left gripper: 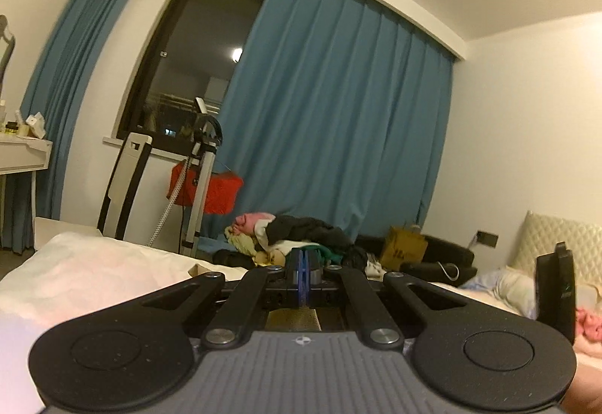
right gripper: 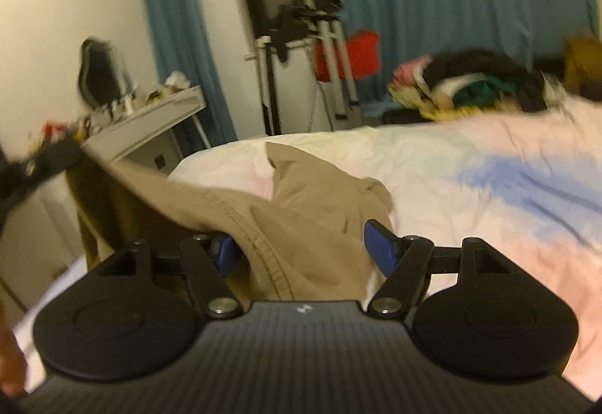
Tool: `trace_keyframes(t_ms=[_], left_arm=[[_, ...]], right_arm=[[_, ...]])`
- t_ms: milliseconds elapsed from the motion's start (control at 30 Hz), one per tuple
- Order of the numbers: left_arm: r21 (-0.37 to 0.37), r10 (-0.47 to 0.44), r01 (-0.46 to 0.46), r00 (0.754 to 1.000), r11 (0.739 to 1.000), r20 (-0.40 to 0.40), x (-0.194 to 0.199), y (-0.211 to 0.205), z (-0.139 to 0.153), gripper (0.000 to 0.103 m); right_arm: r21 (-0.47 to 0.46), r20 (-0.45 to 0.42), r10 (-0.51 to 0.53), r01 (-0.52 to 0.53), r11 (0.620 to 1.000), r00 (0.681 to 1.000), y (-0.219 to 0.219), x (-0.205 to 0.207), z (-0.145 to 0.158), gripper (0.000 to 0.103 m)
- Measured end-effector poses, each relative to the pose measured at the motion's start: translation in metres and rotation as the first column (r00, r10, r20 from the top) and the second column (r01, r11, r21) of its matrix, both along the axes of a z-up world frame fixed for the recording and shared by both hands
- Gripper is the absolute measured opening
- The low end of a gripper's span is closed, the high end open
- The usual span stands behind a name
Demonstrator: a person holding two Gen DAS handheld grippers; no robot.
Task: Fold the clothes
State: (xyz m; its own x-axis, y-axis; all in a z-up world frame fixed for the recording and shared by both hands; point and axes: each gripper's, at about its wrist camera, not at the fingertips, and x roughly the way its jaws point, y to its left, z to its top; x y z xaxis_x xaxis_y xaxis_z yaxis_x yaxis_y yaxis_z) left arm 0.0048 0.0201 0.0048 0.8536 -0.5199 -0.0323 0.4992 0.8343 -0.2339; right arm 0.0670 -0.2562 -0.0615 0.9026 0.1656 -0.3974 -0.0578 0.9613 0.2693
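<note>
A khaki garment (right gripper: 301, 211) lies rumpled on the bed's pale pink and blue sheet (right gripper: 470, 166). One edge of it is stretched up to the left, where my left gripper (right gripper: 41, 162) shows at the frame edge, apparently holding it. My right gripper (right gripper: 304, 248) is open, its blue pads (right gripper: 380, 244) on either side of the garment's seamed edge. In the left wrist view my left gripper (left gripper: 303, 275) has its blue pads pressed together; khaki cloth (left gripper: 293, 320) shows under the linkage. The right gripper's body (left gripper: 557, 293) shows at right.
A pile of mixed clothes (left gripper: 293, 237) lies at the bed's far side before blue curtains (left gripper: 338, 113). A white dressing table (right gripper: 150, 113) with clutter stands left. A steamer stand (left gripper: 199, 169), a red bag (left gripper: 207, 188) and a headboard (left gripper: 557, 241) are also around the bed.
</note>
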Motion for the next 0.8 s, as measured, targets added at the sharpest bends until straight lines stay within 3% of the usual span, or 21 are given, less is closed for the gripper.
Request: trace_keyframes(t_ms=[67,200,333,433,533,667,800], left_arm=[[-0.022,0.017,-0.017,1.0,1.0,0.002,0.0,0.003,0.002,0.0],[-0.053,0.004,-0.006,0.999,0.999,-0.033,0.003,0.008,0.001,0.0],[0.033,-0.035,0.038,0.997,0.999,-0.072,0.007,0.0,-0.006,0.0],[0.11,-0.02,0.034,0.992,0.993,-0.127,0.011,-0.009,-0.016,0.002],[0.148,0.055,-0.022,0.974,0.989,-0.221,0.019,-0.006,-0.028,0.003],[0.119,0.132,-0.095,0.922,0.988,-0.364,0.041,0.015,-0.045,0.004],[0.06,0.119,-0.104,0.896,0.993,-0.428,0.057,0.032,-0.055,0.009]], right_arm=[[0.032,-0.014,-0.02,0.02,0.999,1.0,-0.01,-0.004,0.005,0.071],[-0.049,-0.041,-0.06,0.058,0.997,0.997,-0.024,-0.019,0.012,0.071],[-0.085,-0.073,-0.136,0.129,0.988,0.988,-0.045,-0.032,0.01,0.071],[-0.007,-0.12,-0.164,0.164,0.986,0.979,-0.051,-0.031,0.001,0.073],[0.044,-0.149,-0.106,0.114,0.993,0.983,-0.035,-0.019,-0.004,0.073],[-0.088,-0.141,0.023,-0.035,0.995,0.99,0.017,0.006,-0.011,0.069],[-0.291,-0.195,0.062,-0.118,0.949,0.979,0.054,0.029,-0.041,0.053]])
